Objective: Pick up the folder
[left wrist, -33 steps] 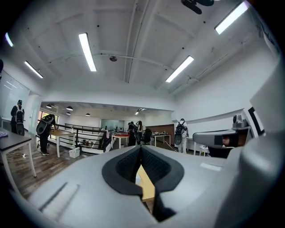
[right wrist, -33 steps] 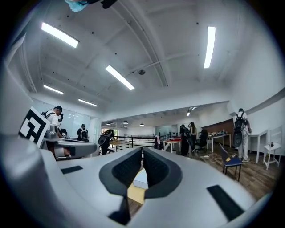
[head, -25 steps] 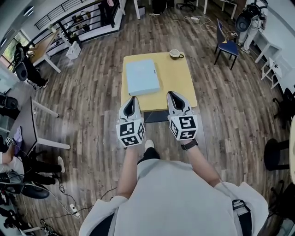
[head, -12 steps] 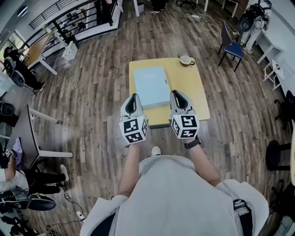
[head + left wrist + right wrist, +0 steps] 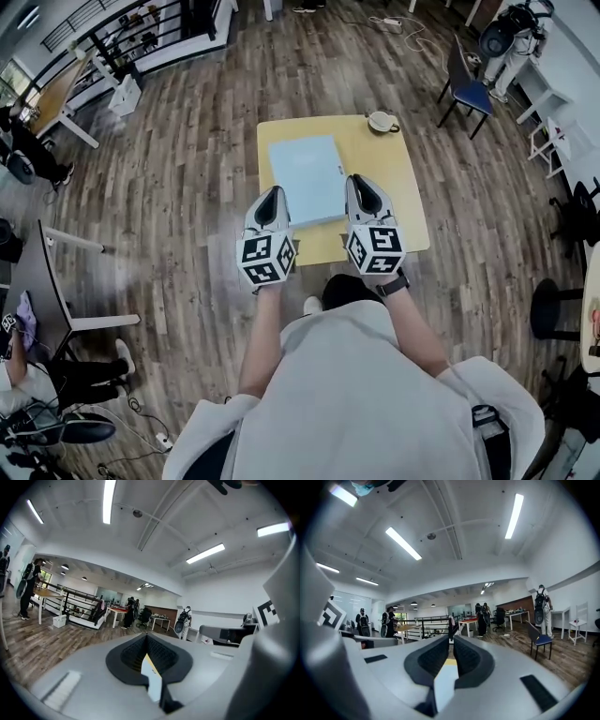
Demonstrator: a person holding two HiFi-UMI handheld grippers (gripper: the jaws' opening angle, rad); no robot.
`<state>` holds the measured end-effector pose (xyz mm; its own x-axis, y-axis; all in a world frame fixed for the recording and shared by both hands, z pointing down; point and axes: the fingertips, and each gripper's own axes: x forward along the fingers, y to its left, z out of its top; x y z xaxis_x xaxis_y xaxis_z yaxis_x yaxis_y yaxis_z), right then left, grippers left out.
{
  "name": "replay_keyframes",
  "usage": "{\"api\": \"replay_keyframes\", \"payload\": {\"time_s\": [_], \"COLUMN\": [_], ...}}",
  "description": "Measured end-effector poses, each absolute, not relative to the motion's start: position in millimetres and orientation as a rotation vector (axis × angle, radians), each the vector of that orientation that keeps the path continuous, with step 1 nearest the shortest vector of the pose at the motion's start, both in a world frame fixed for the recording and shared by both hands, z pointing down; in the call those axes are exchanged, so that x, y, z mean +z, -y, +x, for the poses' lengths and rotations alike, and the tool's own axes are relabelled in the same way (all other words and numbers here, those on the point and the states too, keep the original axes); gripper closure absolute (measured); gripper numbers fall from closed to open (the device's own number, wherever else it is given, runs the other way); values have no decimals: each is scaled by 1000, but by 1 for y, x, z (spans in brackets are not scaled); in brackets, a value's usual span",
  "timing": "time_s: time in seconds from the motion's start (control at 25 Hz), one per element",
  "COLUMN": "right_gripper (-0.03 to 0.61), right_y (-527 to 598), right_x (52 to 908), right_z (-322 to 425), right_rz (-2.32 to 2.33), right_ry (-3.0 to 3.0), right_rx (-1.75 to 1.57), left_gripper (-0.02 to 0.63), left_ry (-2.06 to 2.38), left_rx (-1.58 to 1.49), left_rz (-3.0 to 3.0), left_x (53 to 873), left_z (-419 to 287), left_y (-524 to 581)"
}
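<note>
In the middle of the head view, the pale blue flat folder point(image 5: 307, 178) lies on the left half of the square yellow counter point(image 5: 398, 192). A small white cup point(image 5: 381, 121) stands well apart from it, at the counter's far right corner. Your left tool point(image 5: 273, 191) sits just beside the folder's near left corner, and your right tool point(image 5: 357, 180) sits at its near right corner. Both tools have their jaws pressed together, with nothing between them. Each tool's own view shows only a thin strip of blue and yellow past the slit.

I think you are at the reaching step, and the folder is not picked up yet. It is thin and flat, so shut jaws would only bump it. Open one tool first. Bring it in low and level at an edge, so one jaw can slip under and one can go over. If the edge will not lift, I would slide the folder until it hangs over the counter's side. Close slowly, and grab well in from the corner so it does not droop.

A second ago the tips stopped short of the folder's near edge in the head view. Now they lie along its two sides. The jaws looked shut then too.
</note>
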<state>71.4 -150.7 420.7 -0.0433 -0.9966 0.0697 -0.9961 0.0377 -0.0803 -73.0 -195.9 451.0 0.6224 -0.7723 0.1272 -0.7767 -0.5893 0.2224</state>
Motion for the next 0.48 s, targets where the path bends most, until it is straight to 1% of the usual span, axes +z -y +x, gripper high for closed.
{"api": "replay_keyframes", "payload": {"time_s": [0.12,0.32,0.48], "right_gripper": [560,560,560], "right_y": [167,210,245], "right_x": [429,457,482], "right_z": [87,106,115], "right_rz": [-2161,-2105,-2066], "right_ry": [-2241,-2292,-2343], "right_rx": [-221,-325,-433], "left_gripper": [624,624,623], "left_ry": [1253,1463,1463], "left_rx": [45,150,253], "left_rz": [2591,2561,2498], "left_x": [461,485,509], "left_z": [-62,-58,-50], "left_y": [213,257,293]}}
